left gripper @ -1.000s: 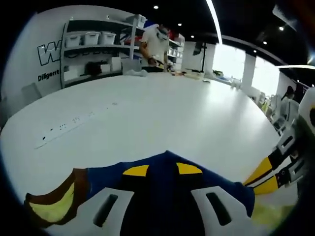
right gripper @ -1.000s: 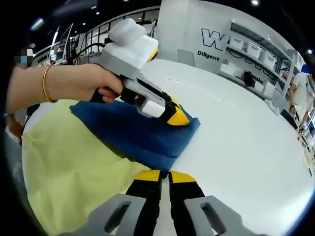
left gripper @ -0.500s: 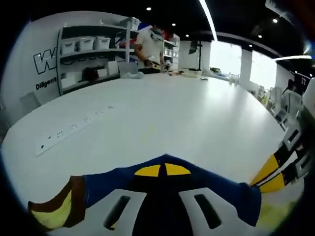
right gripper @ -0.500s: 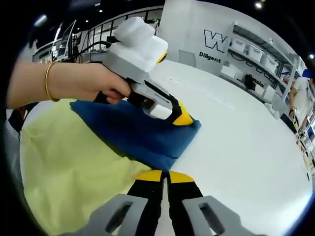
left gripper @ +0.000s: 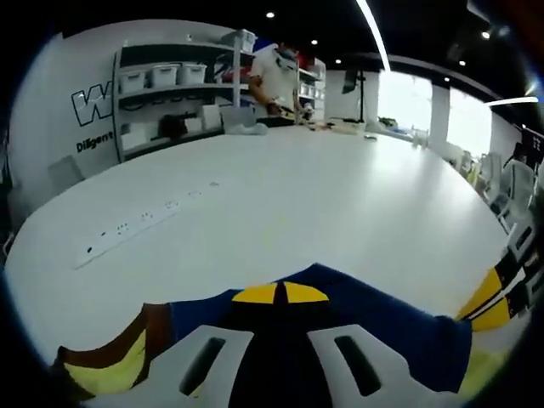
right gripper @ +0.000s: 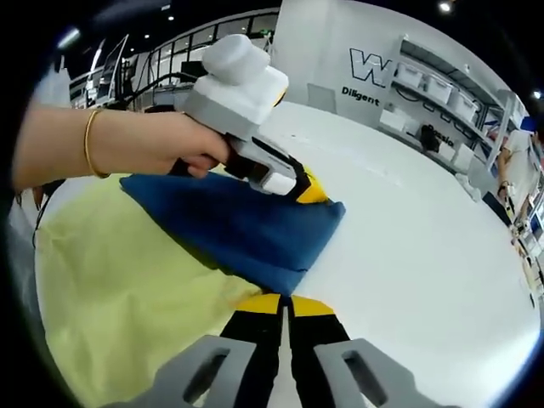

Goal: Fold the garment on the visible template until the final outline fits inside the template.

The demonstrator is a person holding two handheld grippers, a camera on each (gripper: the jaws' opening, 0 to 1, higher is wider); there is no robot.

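The blue garment [right gripper: 242,229] lies folded on a pale yellow template [right gripper: 119,289] at the near edge of a wide white table [right gripper: 408,255], its folded corner reaching past the template's edge onto bare tabletop. In the left gripper view the same garment [left gripper: 391,327] shows a brown band and a yellow patch at its lower left end. The left tongs [right gripper: 308,193], held in a hand [right gripper: 161,144] that wears a thin gold bracelet [right gripper: 89,140], press their yellow tips down on the far corner of the garment; in their own view the tips [left gripper: 280,294] sit together with the blue cloth around them, clamped on the fabric. The right tongs [right gripper: 285,304] have their yellow tips closed against each other at the near folded edge of the garment, pinching it there; they also enter the left gripper view from the right [left gripper: 497,297]. Nothing lies between the garment and the two tongs. Farther out, a white power strip [left gripper: 144,221] runs along the table. Against the back wall stands a shelf unit [left gripper: 178,93] carrying three white storage bins [left gripper: 161,76] on its upper level, contents hidden, with smaller items below too small to tell. One person [left gripper: 276,76] stands at the far end of the table beside the shelves.
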